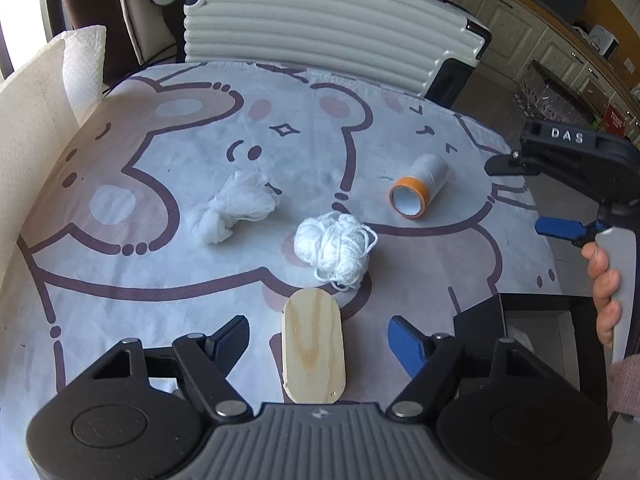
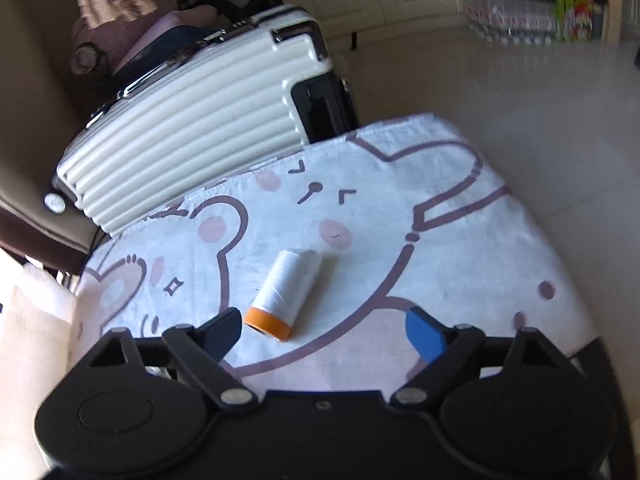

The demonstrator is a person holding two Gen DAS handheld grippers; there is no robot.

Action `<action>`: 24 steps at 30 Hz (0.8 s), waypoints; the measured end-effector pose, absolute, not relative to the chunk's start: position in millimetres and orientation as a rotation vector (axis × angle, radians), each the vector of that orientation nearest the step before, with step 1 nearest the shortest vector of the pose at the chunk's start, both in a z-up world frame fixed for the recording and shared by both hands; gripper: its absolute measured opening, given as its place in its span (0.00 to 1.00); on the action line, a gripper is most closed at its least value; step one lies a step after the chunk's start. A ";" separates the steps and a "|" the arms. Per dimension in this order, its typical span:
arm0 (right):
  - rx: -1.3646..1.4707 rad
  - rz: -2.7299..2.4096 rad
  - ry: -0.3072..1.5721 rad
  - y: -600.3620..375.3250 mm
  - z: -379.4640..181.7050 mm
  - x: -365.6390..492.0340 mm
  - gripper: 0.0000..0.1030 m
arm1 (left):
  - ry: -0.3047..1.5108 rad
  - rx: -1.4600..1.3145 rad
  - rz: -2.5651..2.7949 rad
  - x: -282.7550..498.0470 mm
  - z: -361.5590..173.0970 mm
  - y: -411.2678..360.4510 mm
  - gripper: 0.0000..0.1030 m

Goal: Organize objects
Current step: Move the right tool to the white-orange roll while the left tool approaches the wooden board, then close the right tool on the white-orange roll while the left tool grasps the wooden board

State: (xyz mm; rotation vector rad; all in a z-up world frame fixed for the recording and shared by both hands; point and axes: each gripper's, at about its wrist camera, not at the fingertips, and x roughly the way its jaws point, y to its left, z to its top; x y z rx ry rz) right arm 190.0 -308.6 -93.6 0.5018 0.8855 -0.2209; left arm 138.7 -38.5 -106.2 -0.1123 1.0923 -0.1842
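On the bear-print tablecloth (image 1: 120, 264) lie a knotted white gauze cloth (image 1: 240, 208), a loose ball of white yarn (image 1: 332, 248) and a white roll with an orange end (image 1: 420, 190). A rounded wooden board (image 1: 314, 356) lies nearest me. My left gripper (image 1: 320, 338) is open, its fingers standing on either side of the board without touching it. In the right wrist view my right gripper (image 2: 326, 330) is open just short of the white roll (image 2: 288, 296), whose orange end sits close to the black finger. From the left wrist view the right gripper (image 1: 524, 196) hovers right of the roll.
A ribbed white suitcase (image 1: 320, 28) stands behind the table's far edge. White paper towel (image 1: 80, 68) and a cream cushion (image 1: 28, 152) crowd the left side. A person's hand (image 1: 604, 280) holds the right gripper's handle. Tiled floor (image 2: 520, 100) lies beyond the table's right edge.
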 end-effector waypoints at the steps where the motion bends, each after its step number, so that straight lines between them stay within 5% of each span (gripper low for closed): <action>1: 0.541 -0.220 0.888 -311.3 -97.9 194.7 0.83 | 1.101 -0.106 -0.184 140.4 -109.4 -39.8 0.70; 24: 0.834 -0.251 0.965 -305.0 -171.2 263.1 0.67 | 1.264 -0.098 -0.086 159.6 -157.8 -47.0 0.62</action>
